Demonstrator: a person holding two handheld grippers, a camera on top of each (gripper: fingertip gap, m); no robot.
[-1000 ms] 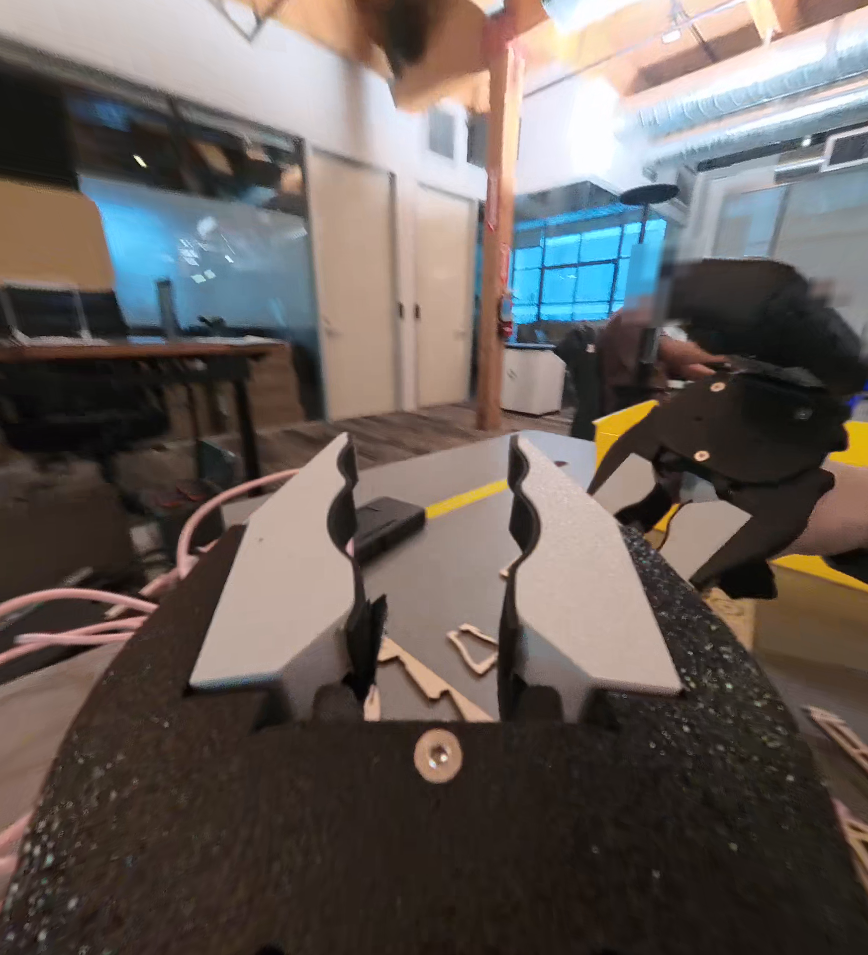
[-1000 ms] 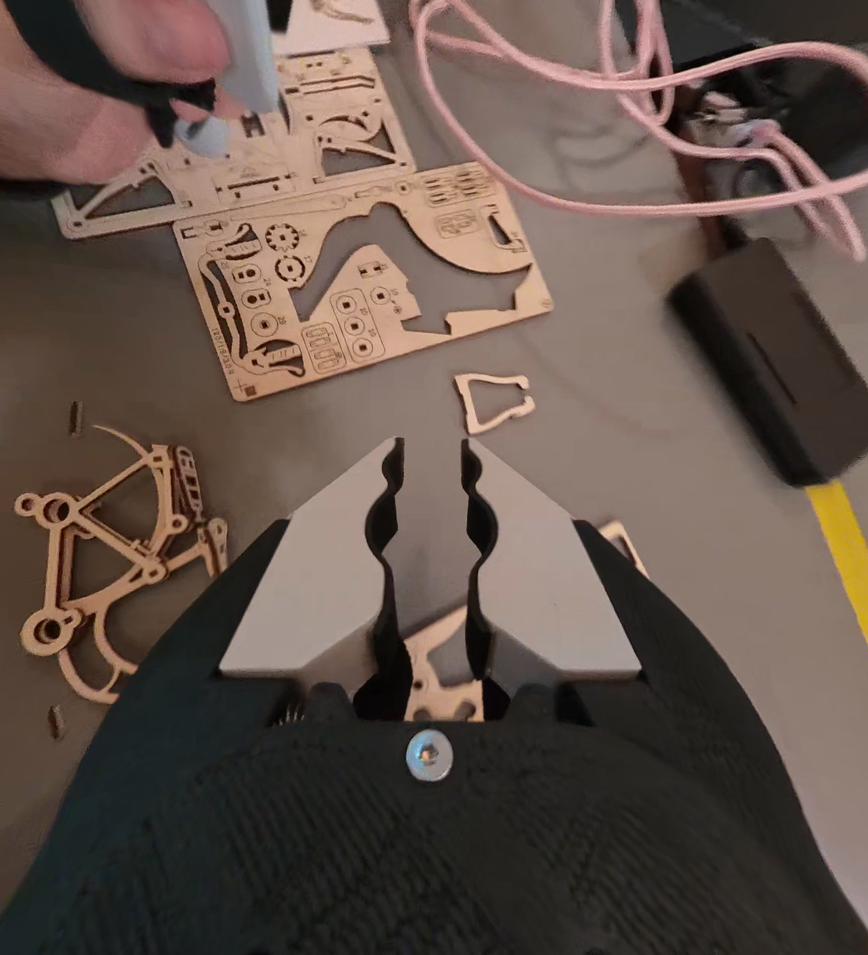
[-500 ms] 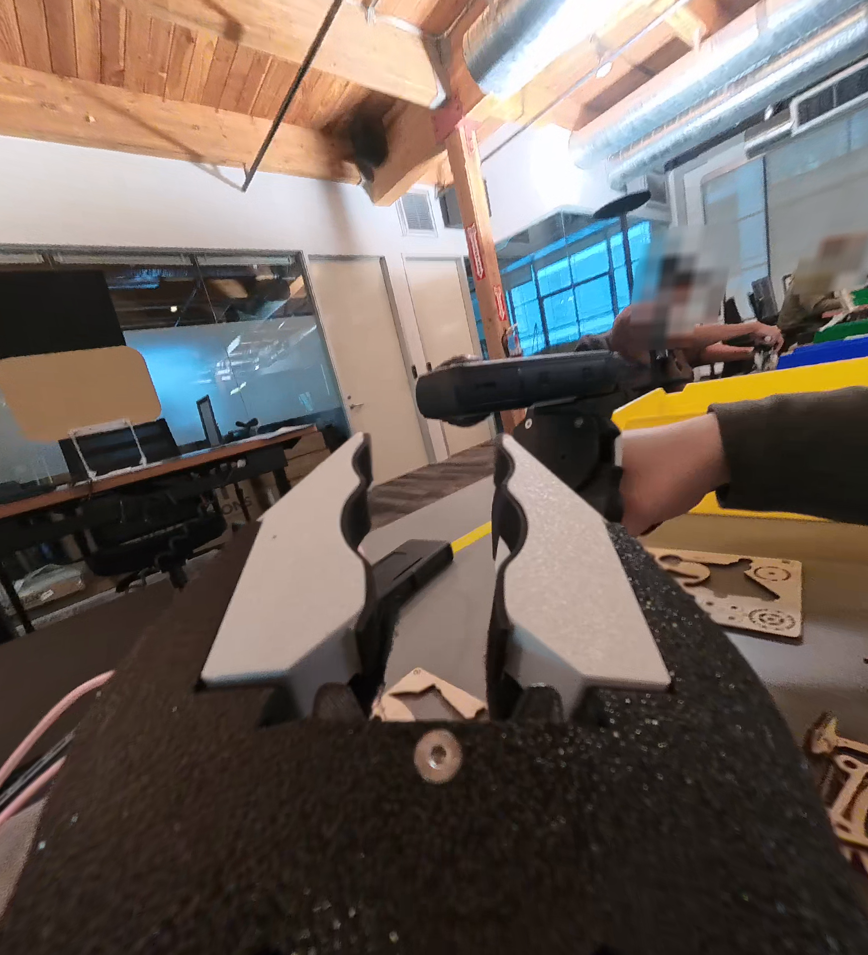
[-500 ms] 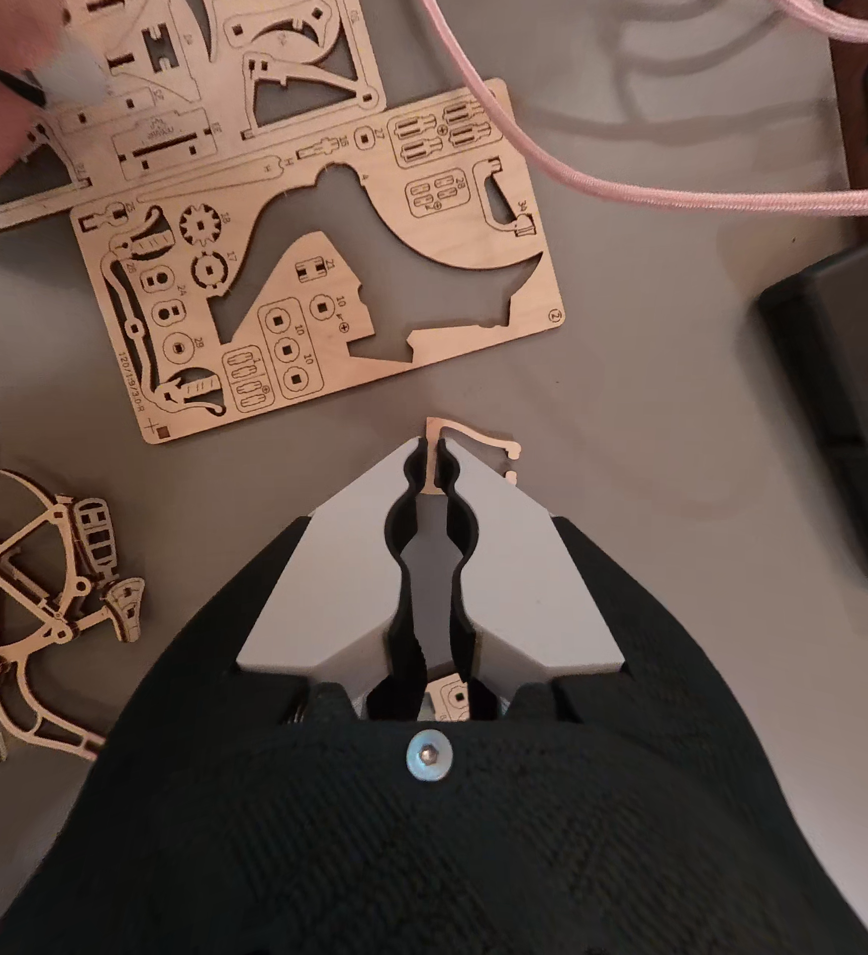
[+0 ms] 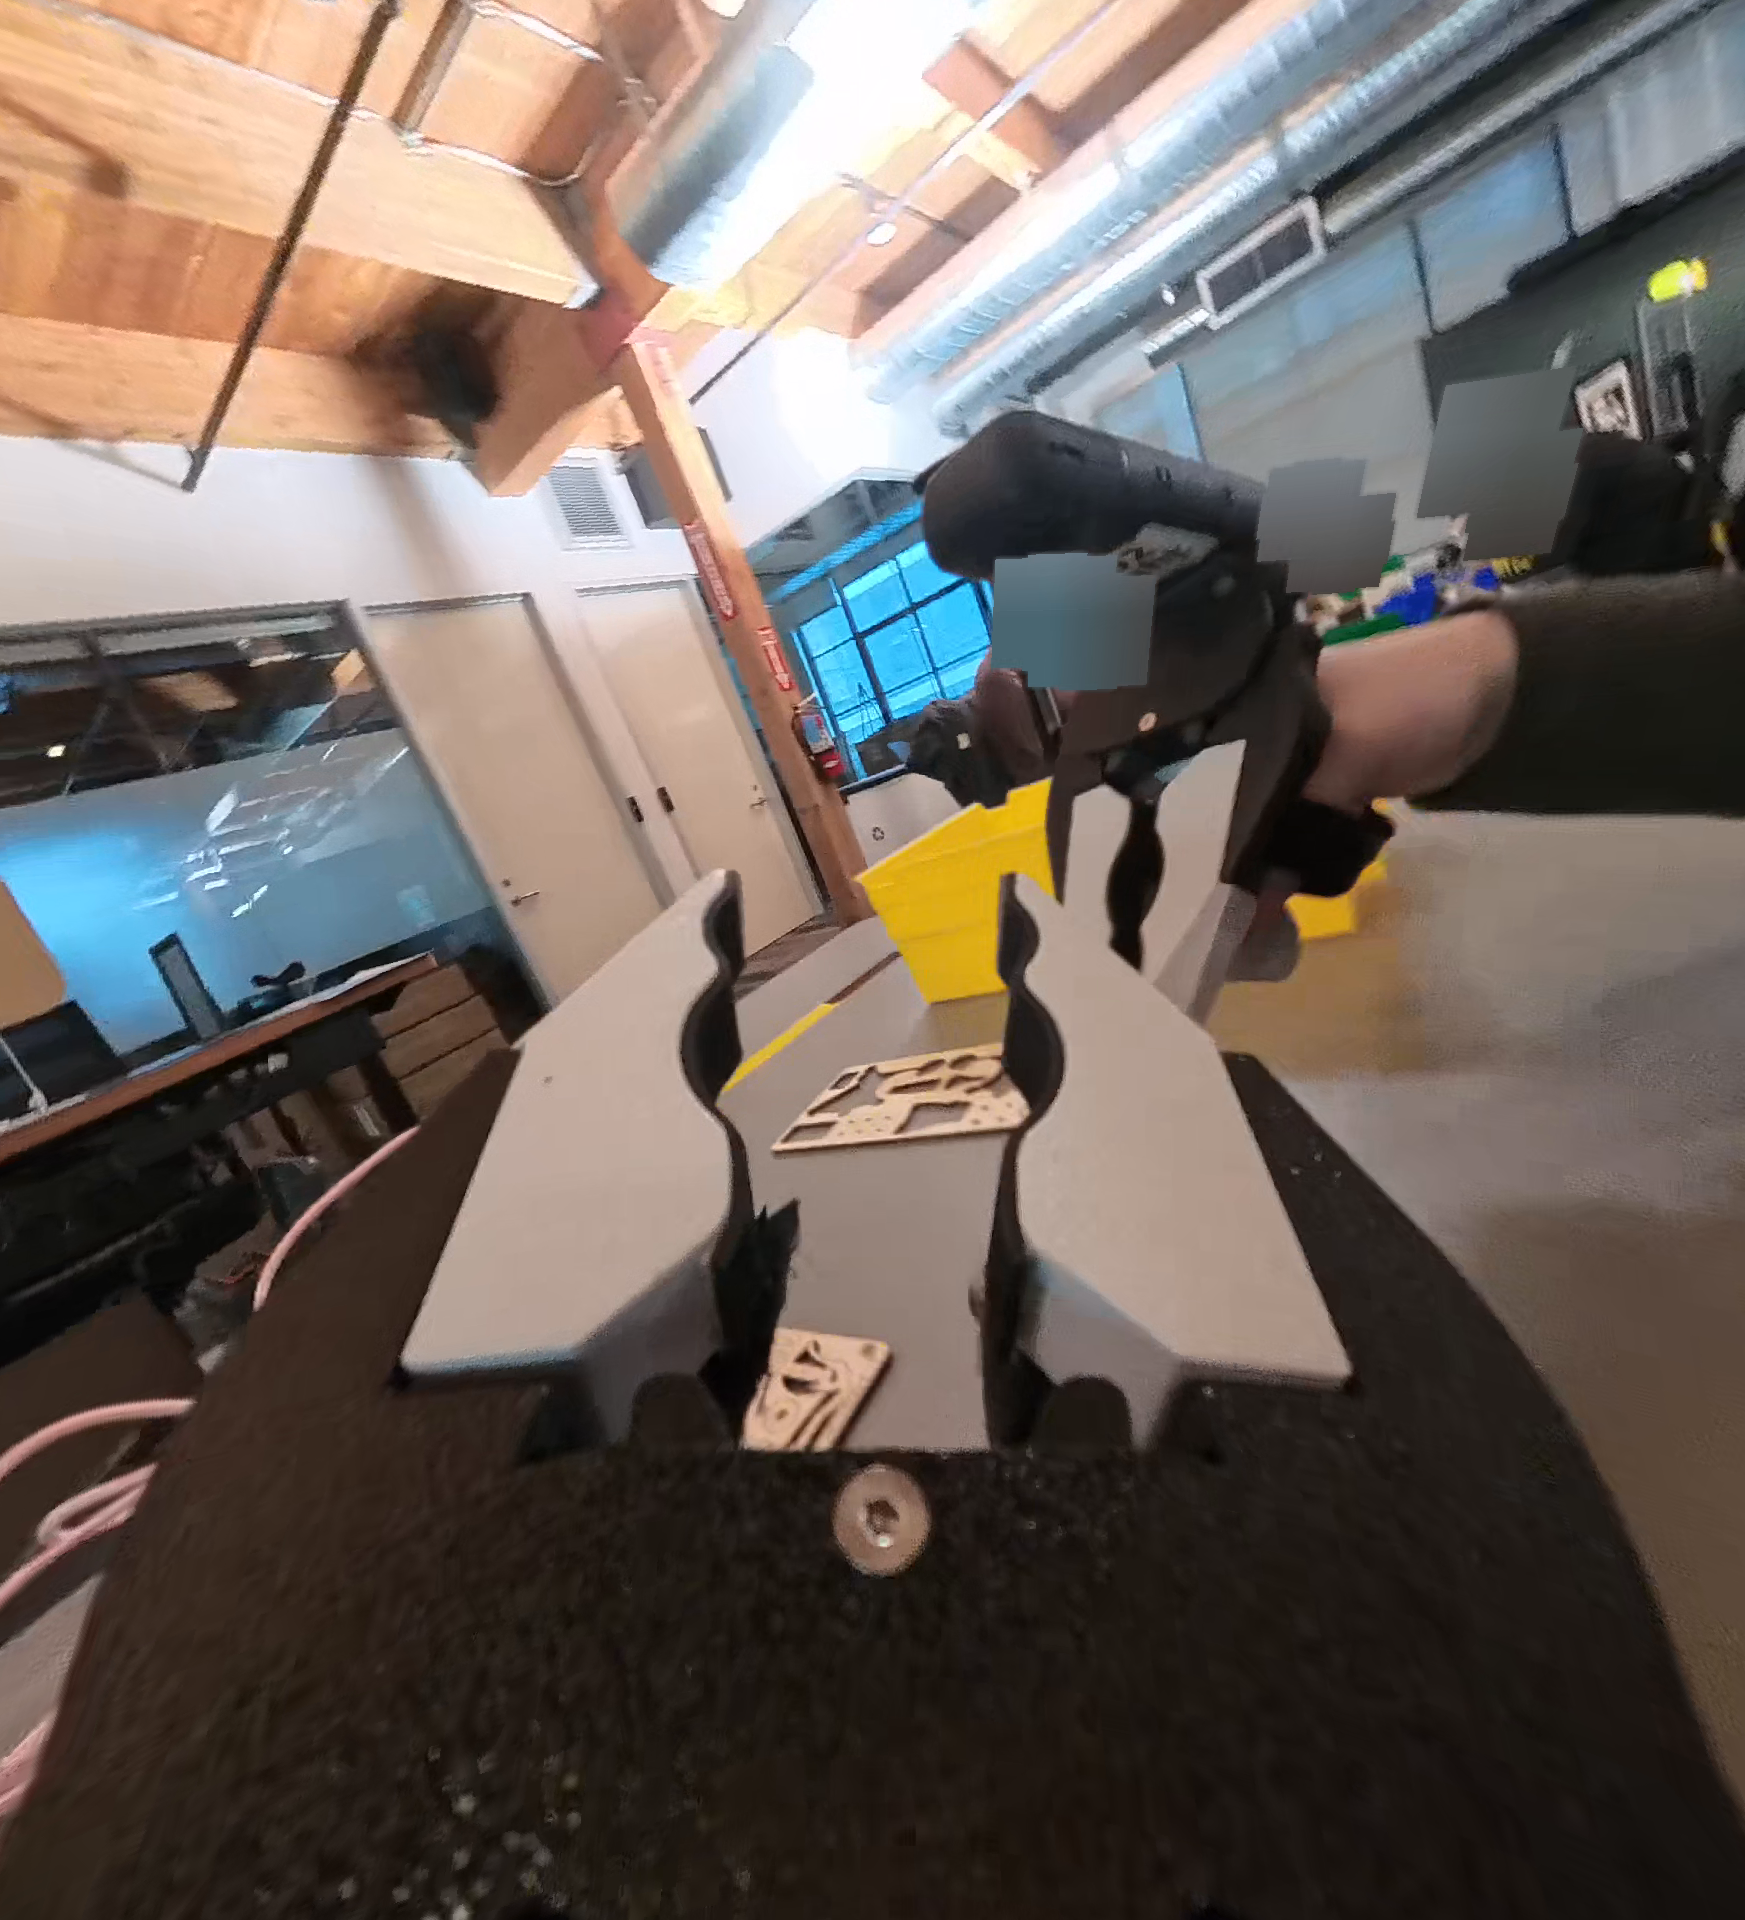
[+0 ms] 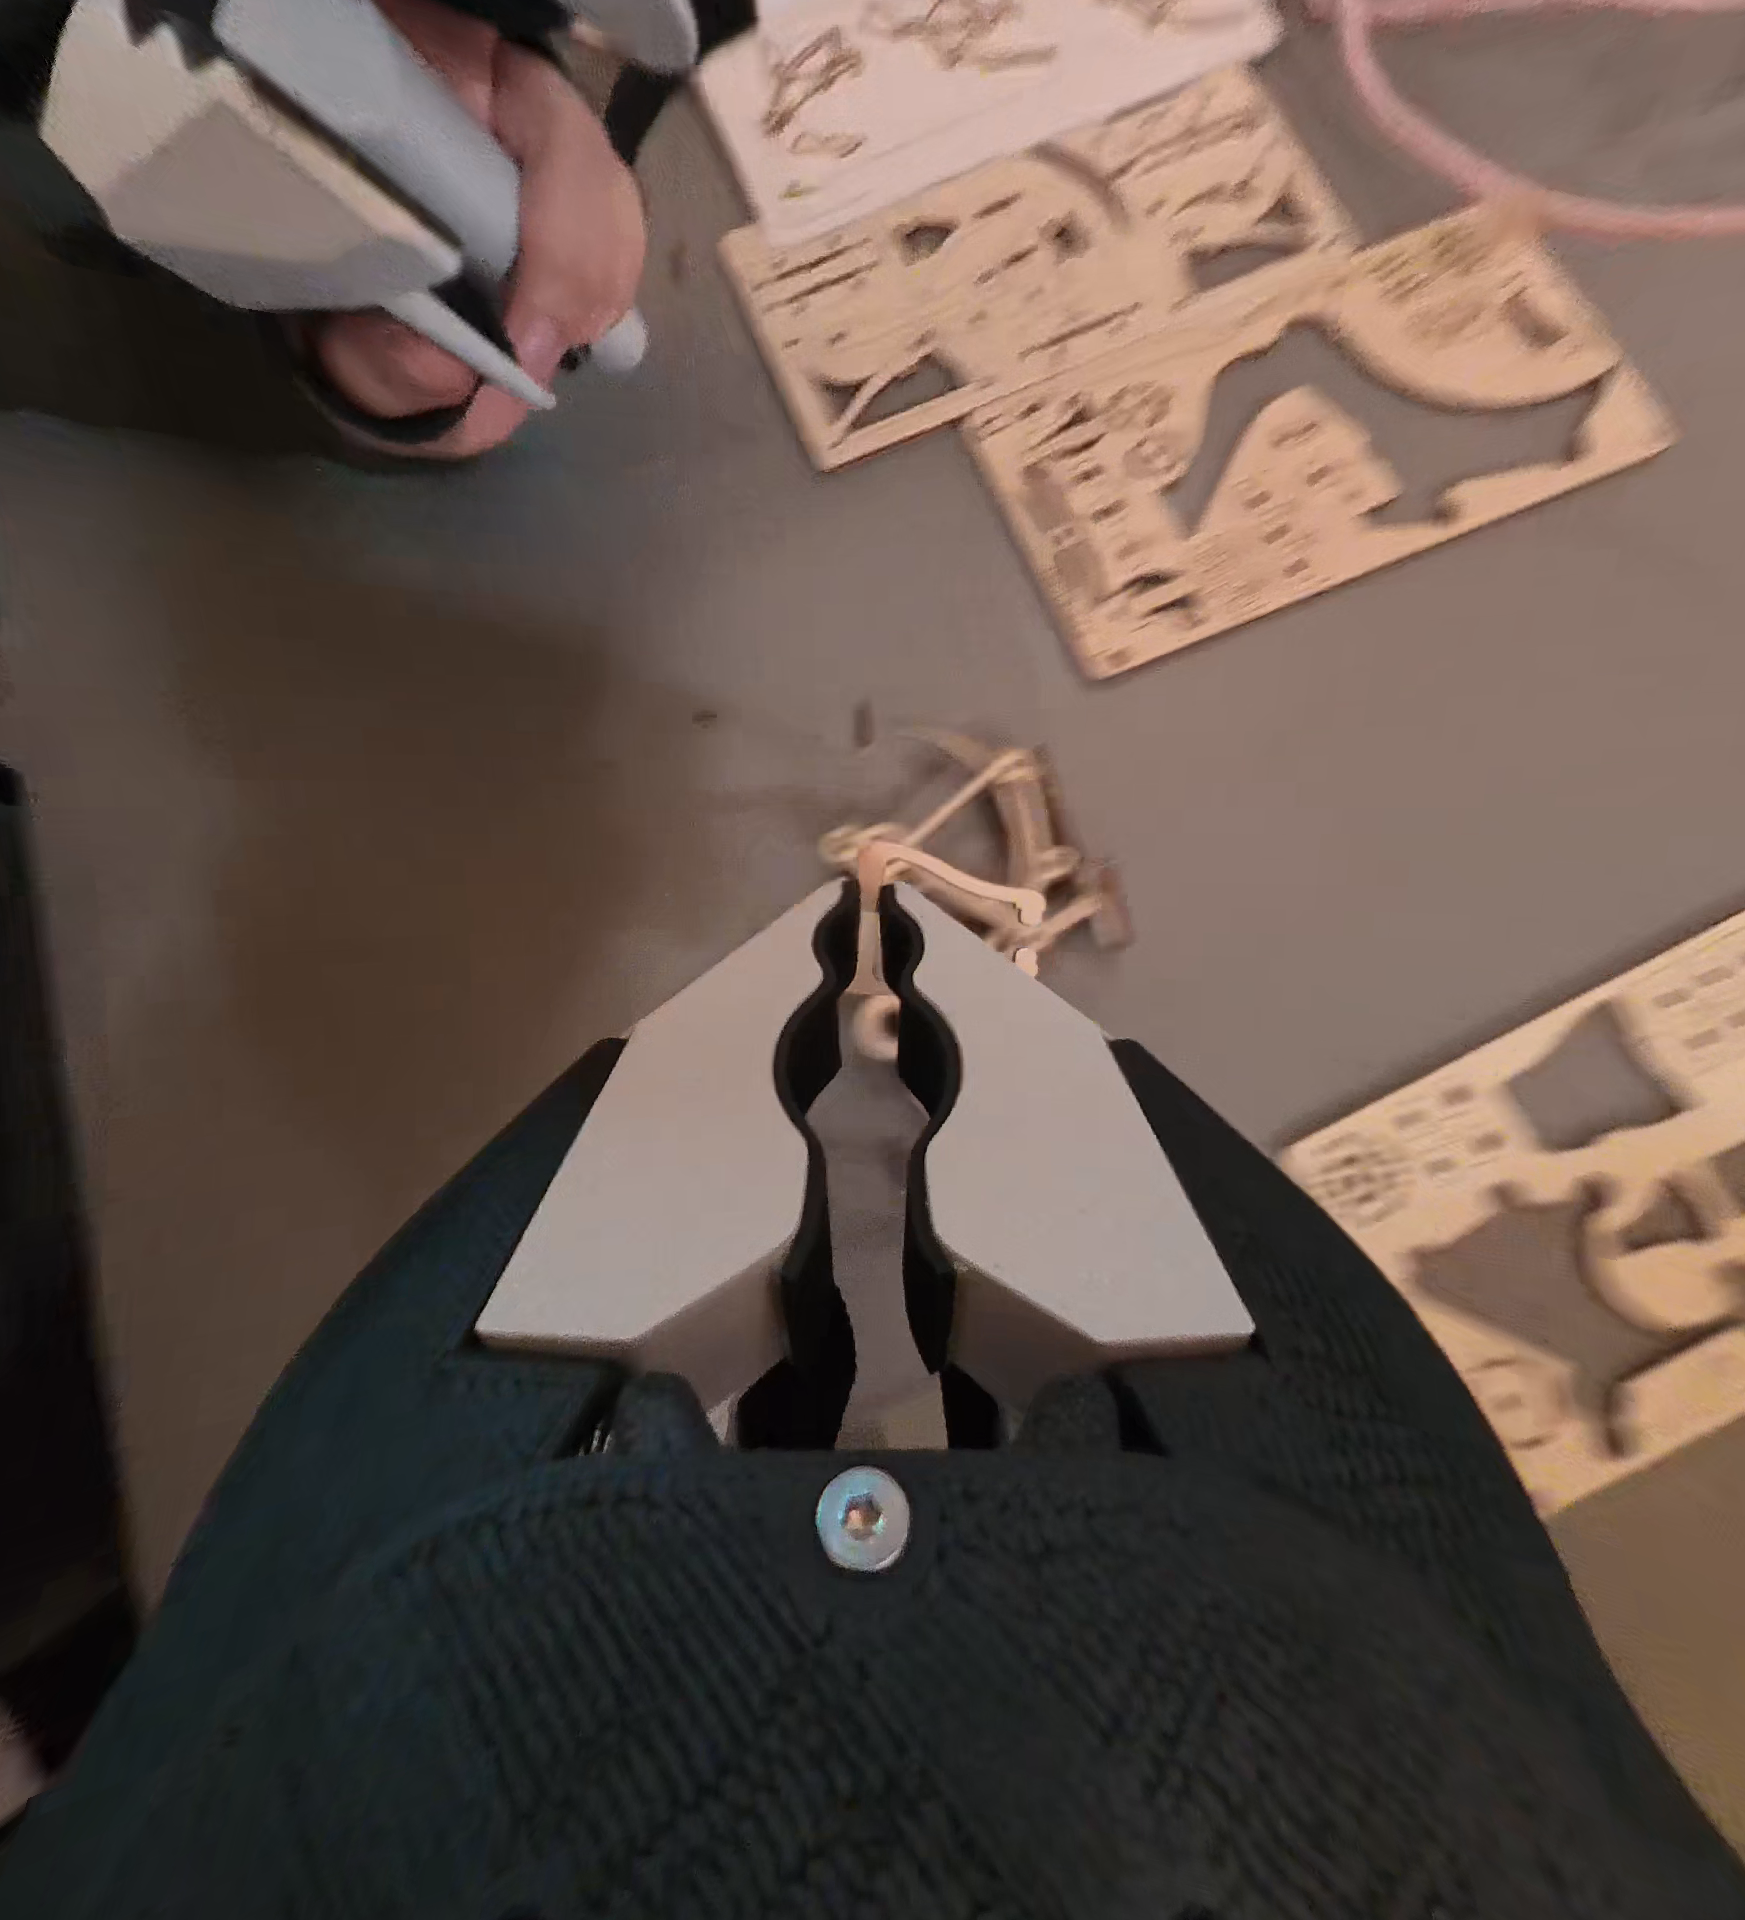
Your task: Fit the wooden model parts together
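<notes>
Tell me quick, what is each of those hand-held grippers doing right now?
Left hand-held gripper: open, holding nothing.
Right hand-held gripper: closed on a small wooden part, pinched at its tips above the table.

Your right gripper (image 6: 870, 902) has pale grey fingers lined in black on a black, ribbed-textured body, and the thin wooden piece (image 6: 935, 871) at its tips is light tan. The table (image 6: 411, 727) under it is flat grey-brown. At upper right of that frame, the cut-out sheets (image 6: 1294, 416) are pale birch with dark engraved lines, and a pink cable (image 6: 1574, 213) loops above them. Your left gripper (image 5: 868, 914) shows the same grey fingers on a speckled black body; behind it sits a bright yellow bin (image 5: 951, 914).
</notes>
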